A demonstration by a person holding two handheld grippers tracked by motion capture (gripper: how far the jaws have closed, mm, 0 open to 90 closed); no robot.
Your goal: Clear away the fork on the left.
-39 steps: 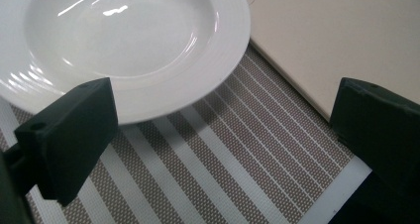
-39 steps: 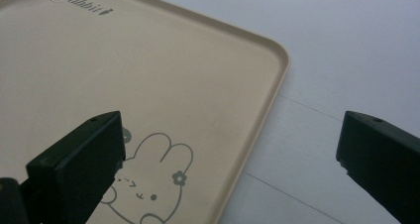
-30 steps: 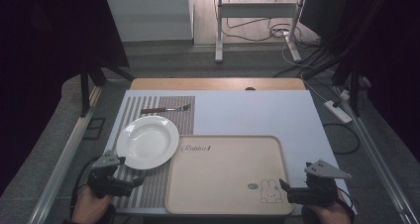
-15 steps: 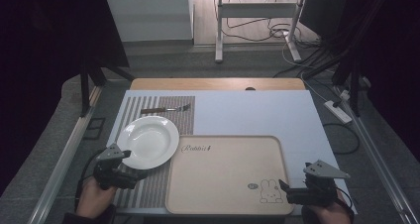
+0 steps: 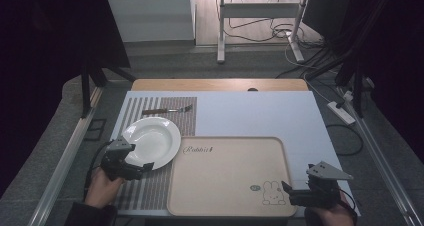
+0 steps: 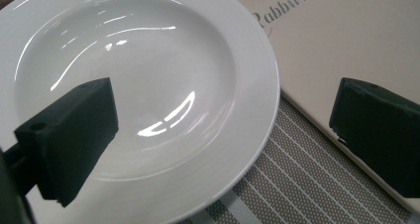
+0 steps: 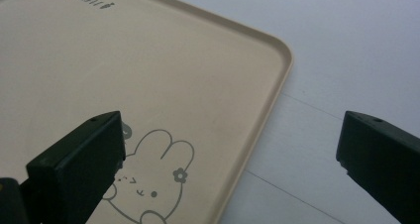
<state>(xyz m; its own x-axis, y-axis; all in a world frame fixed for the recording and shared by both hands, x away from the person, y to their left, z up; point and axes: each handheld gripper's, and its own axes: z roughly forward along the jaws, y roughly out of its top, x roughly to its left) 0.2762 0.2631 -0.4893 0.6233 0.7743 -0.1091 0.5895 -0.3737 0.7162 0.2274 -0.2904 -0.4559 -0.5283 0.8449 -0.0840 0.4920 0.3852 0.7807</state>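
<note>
We hold a hand-held gripper in each hand at the near edge of the bench (image 5: 260, 113). The left hand-held gripper (image 5: 144, 167) has its jaws wide apart and clamps nothing; in the left gripper view its one jaw hangs over the bowl of the plate (image 6: 148, 85) and the other over the edge of the tray (image 6: 346, 40), with the plate's near rim and a strip of the striped mat (image 6: 297, 184) between them. In the high view this gripper sits at the plate's (image 5: 152, 142) near rim, over the mat (image 5: 150, 191), and our left hand (image 5: 102, 188) grips it from below. Well beyond the plate from this gripper, a fork (image 5: 167, 110) lies across the far end of the mat. The right hand-held gripper (image 5: 286, 191) also stands open and empty, at the near right corner of the tray (image 5: 225, 171), held by our right hand (image 5: 327, 216). In the right gripper view one jaw is above the rabbit drawing (image 7: 148, 184) printed on the tray (image 7: 124, 60), the other above bare bench (image 7: 346, 60), and the tray's raised rim runs between them. The word "Rabbit" (image 5: 198, 149) is printed at the tray's far left corner, just beside the plate. The plate's edge touches or slightly overlaps the tray's left rim; we cannot tell which.
</note>
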